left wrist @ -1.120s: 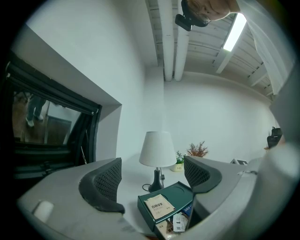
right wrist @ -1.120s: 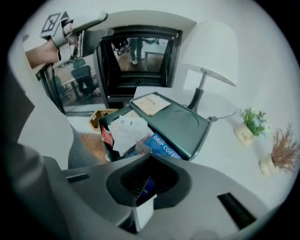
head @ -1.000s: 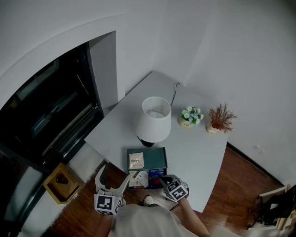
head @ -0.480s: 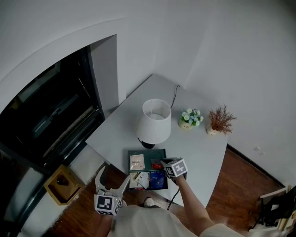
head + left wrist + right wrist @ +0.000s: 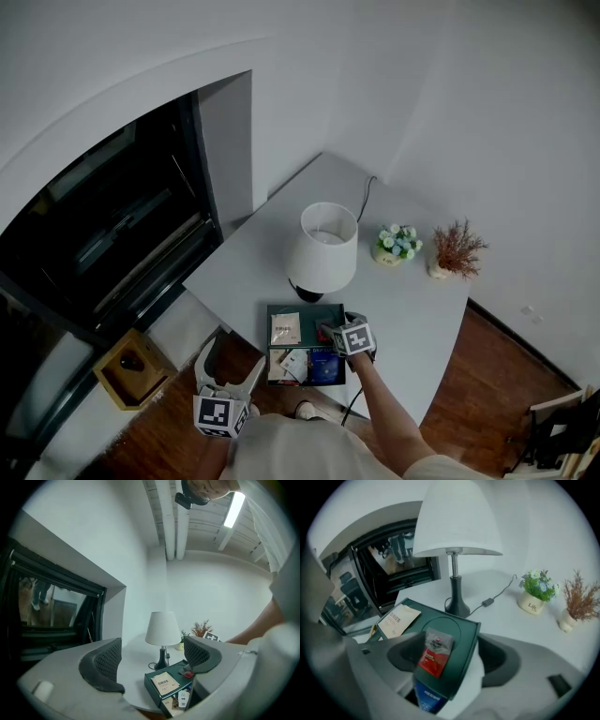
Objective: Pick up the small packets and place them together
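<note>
A dark green box (image 5: 305,313) sits at the table's near edge, its drawer pulled out. A beige packet (image 5: 286,328) lies on the box's top (image 5: 457,623). A red packet (image 5: 435,651) lies beside it, between the spread jaws of my right gripper (image 5: 452,656), whose pads stand clear of it. Those jaws have just been opening. The drawer holds a blue packet (image 5: 325,366) and white ones (image 5: 295,364). My left gripper (image 5: 230,361) hangs open off the table's near-left edge, empty. The left gripper view shows the red packet (image 5: 187,674) and the beige packet (image 5: 164,682).
A white lamp (image 5: 323,248) stands just behind the box, its cord running back. A small flower pot (image 5: 397,242) and a dried plant (image 5: 453,253) stand at the right rear. A wooden box (image 5: 127,367) is on the floor at left, below a dark window.
My right gripper went from the drawer's front up onto the box's top with the red packet, and its jaws have parted. The left gripper stayed put.
</note>
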The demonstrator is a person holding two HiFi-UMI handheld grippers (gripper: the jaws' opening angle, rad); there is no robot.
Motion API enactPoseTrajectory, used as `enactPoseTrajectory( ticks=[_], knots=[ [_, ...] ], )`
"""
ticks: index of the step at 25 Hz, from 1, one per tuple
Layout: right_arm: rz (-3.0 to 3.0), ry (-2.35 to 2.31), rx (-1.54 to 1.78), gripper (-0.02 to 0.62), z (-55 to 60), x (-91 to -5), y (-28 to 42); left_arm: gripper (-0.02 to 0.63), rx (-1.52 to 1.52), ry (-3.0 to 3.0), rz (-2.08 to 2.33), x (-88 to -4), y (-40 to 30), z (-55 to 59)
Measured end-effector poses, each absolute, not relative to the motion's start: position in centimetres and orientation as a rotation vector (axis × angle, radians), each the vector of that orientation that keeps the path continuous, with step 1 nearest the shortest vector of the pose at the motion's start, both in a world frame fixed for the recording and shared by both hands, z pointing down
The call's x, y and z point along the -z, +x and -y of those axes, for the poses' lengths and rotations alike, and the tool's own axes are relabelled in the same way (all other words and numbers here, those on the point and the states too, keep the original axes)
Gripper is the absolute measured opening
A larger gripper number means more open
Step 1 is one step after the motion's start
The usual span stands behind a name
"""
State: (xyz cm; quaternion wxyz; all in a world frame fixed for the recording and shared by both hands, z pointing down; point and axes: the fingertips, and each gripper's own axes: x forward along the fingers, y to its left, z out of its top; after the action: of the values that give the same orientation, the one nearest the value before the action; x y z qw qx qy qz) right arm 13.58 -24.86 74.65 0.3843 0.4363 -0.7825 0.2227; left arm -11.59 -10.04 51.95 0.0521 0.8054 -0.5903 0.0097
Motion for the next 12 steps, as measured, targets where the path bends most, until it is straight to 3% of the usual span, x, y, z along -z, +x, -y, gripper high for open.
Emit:
enactPoseTrajectory(
  ticks=[1, 10, 12],
  knots=[
    [2.032, 1.131, -0.573, 0.436, 24.7, -74.0, 13.2, 0.408, -0.028, 2.453, 1.795, -51.9, -11.6, 10.1],
    [2.736, 1.466, -0.101, 0.443, 19.5, -53.1, 11.0, 0.396, 0.054, 2.532, 1.752, -49.7, -10.0, 11.3],
    [2.786, 1.479, 0.019, 0.398, 17.6, -50.3, 11.1, 0.393, 0.08, 2.54, 1.762, -49.0, -9.8, 11.6]
  ],
)
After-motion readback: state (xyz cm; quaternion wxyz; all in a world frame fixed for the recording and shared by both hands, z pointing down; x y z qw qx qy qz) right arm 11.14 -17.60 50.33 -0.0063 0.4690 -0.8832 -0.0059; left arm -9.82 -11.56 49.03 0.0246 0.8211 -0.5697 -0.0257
